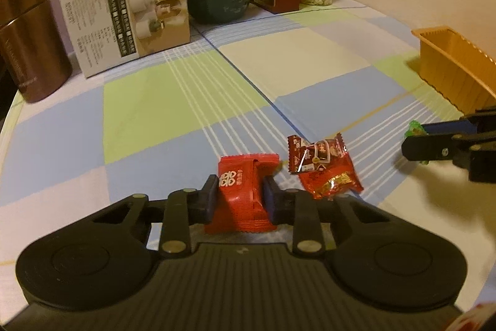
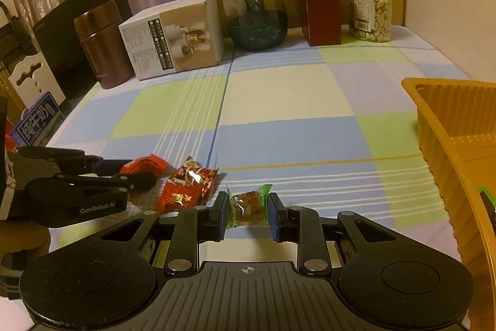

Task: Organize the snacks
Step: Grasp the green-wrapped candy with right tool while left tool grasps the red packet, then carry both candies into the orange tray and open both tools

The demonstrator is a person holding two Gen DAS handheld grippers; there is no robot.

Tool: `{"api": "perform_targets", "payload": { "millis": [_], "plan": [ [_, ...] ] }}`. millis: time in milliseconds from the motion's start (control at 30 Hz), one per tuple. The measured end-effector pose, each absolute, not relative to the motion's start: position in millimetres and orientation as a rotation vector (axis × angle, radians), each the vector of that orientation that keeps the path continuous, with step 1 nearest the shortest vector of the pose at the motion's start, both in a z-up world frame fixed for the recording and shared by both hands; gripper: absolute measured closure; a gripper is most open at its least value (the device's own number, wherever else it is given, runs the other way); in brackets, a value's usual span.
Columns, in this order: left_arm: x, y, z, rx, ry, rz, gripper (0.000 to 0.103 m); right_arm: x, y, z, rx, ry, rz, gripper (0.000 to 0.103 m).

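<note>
Table under a checked blue, green and cream cloth point(image 2: 279, 95), curtains and a wood panel behind. Along the far edge: copper metal canister point(image 2: 99, 42), white cardboard box point(image 2: 173, 39), dark glass jar point(image 2: 255, 11), open maroon carton point(image 2: 322, 8), clear plastic jar of nuts point(image 2: 369, 10).

Left gripper point(image 1: 238, 194): jaws pinched on a flat red foil snack packet point(image 1: 240, 191), gripped across its middle with both crimped ends sticking out. The packet sits low, at or just off the cloth; contact can't be told.

Right gripper point(image 2: 246, 214): jaws pressed on a small green-ended clear-wrapped candy point(image 2: 248, 205), pads on the two sides, twisted ends free. It looks lifted slightly off the cloth.

Two more red foil-wrapped candies point(image 1: 322, 166) lie loose on the cloth, touching each other, just right of the left gripper and between the two grippers.

Orange ribbed plastic tray point(image 2: 452, 126) stands at the right, near the right gripper and well apart from the left one. Likely the drop target.

Handling, judged: the packets are light, the wrappers soft, crinkly and slippery. The film deforms, so grip across the filled middle, not the crimped ends, which would slide out. Contents may crush under a hard squeeze.
</note>
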State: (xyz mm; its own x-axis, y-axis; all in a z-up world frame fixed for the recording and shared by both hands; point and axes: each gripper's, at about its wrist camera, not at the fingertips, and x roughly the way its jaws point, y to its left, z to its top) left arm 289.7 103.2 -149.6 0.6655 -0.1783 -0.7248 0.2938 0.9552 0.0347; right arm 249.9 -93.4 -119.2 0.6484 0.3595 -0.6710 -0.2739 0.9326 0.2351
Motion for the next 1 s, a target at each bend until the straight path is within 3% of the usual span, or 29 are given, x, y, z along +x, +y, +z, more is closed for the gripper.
{"api": "perform_targets", "payload": {
  "millis": [500, 1000],
  "plan": [
    [227, 83, -114, -0.037, 0.809, -0.146, 0.078, 224, -99, -107, 0.118, 0.782, 0.37, 0.076],
    [122, 34, -60, -0.138, 0.767, -0.107, 0.078, 127, -134, -57, 0.163, 0.772, 0.355, 0.076]
  ]
}}
